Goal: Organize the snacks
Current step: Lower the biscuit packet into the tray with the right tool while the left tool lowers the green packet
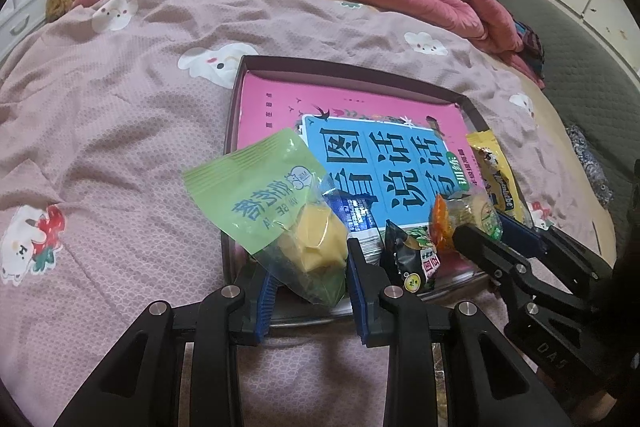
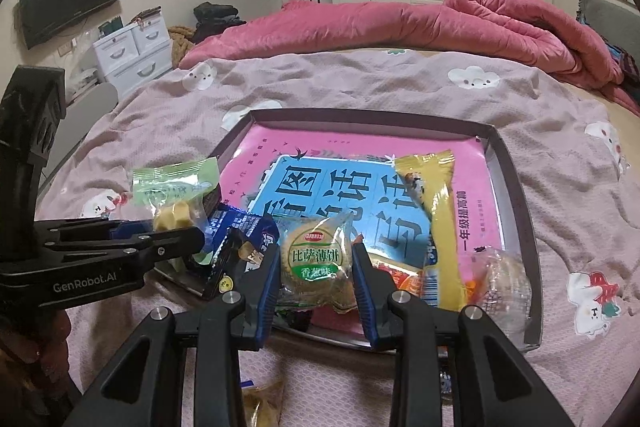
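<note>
Both your grippers grip snack packets above the tray's (image 2: 516,187) near end.

Your left gripper (image 1: 310,291) clamps the green packet (image 1: 272,203); your right gripper (image 2: 316,283) clamps the round cracker pack (image 2: 316,259), whose label only the right view shows.

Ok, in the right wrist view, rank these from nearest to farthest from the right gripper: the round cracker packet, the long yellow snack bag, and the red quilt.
1. Round cracker packet: between the right gripper's fingers, pads pressing on it.
2. Long yellow snack bag: just right of the gripper, lying in the tray.
3. Red quilt: bunched at the bed's far edge.
</note>
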### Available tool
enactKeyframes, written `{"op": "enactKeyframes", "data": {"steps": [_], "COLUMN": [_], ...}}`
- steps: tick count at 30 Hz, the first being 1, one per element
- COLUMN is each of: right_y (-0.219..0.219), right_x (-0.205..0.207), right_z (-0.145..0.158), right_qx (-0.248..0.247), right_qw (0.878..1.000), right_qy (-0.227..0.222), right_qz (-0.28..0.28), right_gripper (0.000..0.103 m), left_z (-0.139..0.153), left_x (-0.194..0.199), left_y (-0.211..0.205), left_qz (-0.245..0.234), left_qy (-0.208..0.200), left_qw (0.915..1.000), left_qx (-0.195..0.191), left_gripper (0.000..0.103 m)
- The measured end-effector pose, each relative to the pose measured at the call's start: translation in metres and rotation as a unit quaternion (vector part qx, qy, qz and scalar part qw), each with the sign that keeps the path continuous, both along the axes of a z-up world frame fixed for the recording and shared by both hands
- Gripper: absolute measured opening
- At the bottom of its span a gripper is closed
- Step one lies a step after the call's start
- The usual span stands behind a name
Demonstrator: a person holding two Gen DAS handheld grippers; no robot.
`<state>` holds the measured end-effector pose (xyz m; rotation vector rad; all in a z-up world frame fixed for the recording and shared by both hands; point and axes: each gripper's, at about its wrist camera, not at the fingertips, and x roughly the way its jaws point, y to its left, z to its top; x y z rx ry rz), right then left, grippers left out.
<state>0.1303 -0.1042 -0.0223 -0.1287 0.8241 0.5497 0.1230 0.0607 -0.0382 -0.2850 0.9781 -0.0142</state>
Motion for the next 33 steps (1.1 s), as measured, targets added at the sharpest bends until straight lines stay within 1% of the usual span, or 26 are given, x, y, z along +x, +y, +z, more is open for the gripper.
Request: {"op": "enactKeyframes", "data": {"steps": [6, 20, 27, 33], "right_y": [0.0028, -0.0004, -0.004, -0.0059], "right_x": [0.0004, -0.001, -0.0035, -0.0063], "right_z": [-0.0039, -0.0019, -0.0018, 0.0014], "right_qx": [-0.004, -0.002, -0.001, 0.0], "right_qw": [1.0, 1.0, 1.0, 1.0], "right_qy": [0.007, 0.003, 0.007, 0.0], "right_qz": [-0.001, -0.003, -0.005, -0.007], "right_gripper": [0.035, 0.036, 0.036, 0.036], "left_z": [-0.0002, -0.0012, -0.0041, -0.0031], "left_x": [0.0004, 0.0013, 0.0035, 0.0036], "left_y": [-0.0004, -0.0003, 0.0038, 0.0069], "left_qz": [0.0, 0.0, -0.006, -0.006], "left_qy": [0.0, -0.001, -0.013, -0.024], "left_qw": [1.0, 1.0, 0.9996, 0.9987], "left_qx": [-0.001, -0.003, -0.024, -0.044], "left_gripper": [0.033, 0.033, 0.033, 0.034]}}
